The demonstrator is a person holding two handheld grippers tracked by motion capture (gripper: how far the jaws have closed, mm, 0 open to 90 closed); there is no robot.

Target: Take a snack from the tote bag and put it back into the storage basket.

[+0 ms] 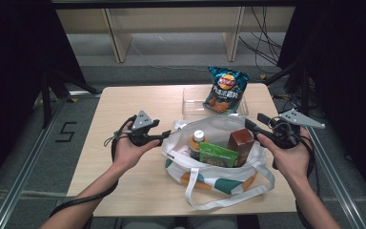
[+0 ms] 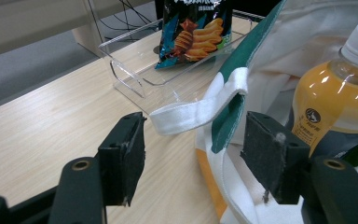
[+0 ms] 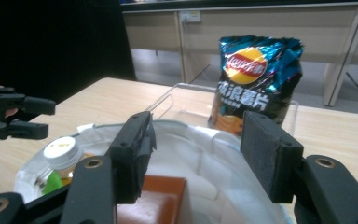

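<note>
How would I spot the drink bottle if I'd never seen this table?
Find the white cloth bag in the middle of the wooden table. The bottle stands upright inside at its left, beside a green packet and brown box. Alone there, it has a white cap and orange liquid.

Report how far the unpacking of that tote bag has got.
Done, it seems: the chip bag stands in the clear tray. In hand: both grippers are at the tote bag's mouth with jaws open, the left gripper astride the white strap and rim, the right gripper over the far rim, gripping nothing. Left: the bottle, the green packet and the brown box sit inside.
</note>
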